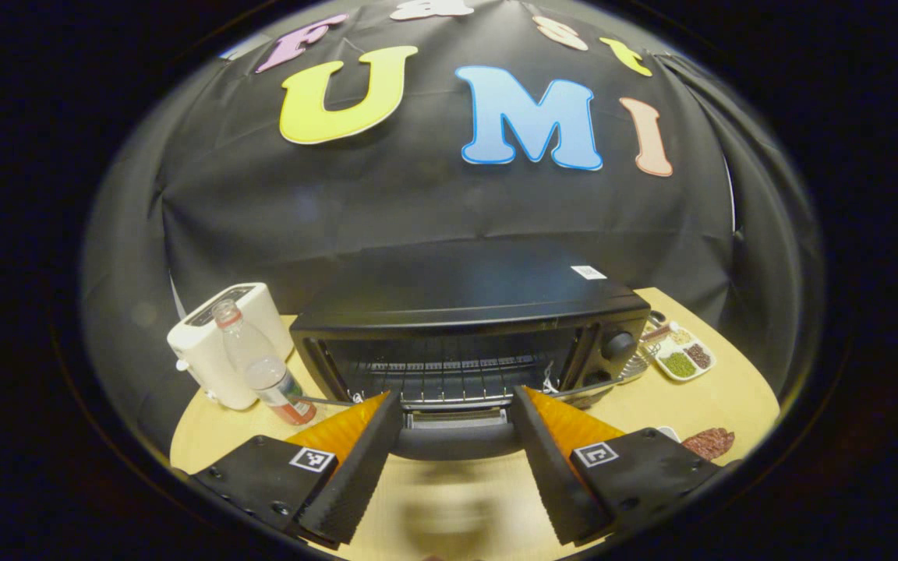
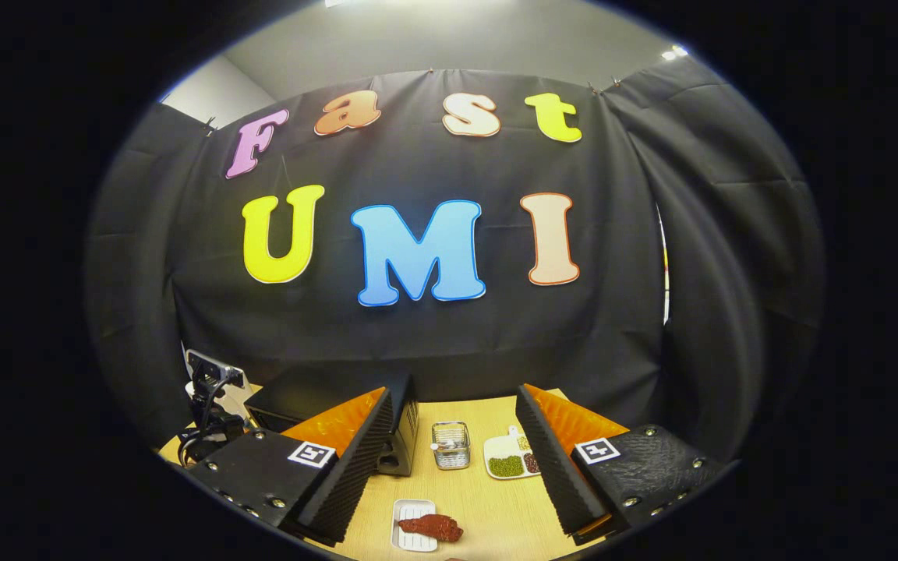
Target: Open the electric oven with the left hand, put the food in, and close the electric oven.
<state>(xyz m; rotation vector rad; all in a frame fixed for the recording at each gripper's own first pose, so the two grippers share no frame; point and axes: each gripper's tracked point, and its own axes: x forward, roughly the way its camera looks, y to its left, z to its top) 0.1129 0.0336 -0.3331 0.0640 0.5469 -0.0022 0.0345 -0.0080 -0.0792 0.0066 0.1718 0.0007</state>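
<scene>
Oven: the electric oven (image 1: 472, 327) is sitting at the back of the bench (image 1: 698, 397), its door (image 1: 457, 438) hanging down and open, the wire rack (image 1: 449, 374) inside showing bare.
Left claw: the left claw (image 1: 457, 405) is hovering just in front of the lowered door, its two fingers spread wide to either side of the door's front edge and gripping nothing; whether they are touching the door I cannot tell.
Right claw: the right claw (image 2: 453, 409) is hanging wide open and empty, well back from the oven.
Food: a reddish-brown piece of food (image 2: 431, 527) is lying on a small white tray (image 2: 411, 523) on the bench, in front of the oven and below the right claw.
Stage, as I judge it: the opening is looking done; loading and closing are not yet done.
Surroundings: a white toaster (image 1: 219, 343) and a plastic bottle (image 1: 262, 366) are standing at the oven's left; a divided dish of beans (image 1: 683, 358) and a small wire basket (image 2: 450, 446) are lying to its right.
Risk, collision: the right claw, coming in with the food, is likely to foul the left claw if that one is lingering at the door.
Risk, drop: a shallow pinch on the uneven food is inviting a slip short of the rack.
Risk, door: the door could be snapping upward if it is sprung.
</scene>
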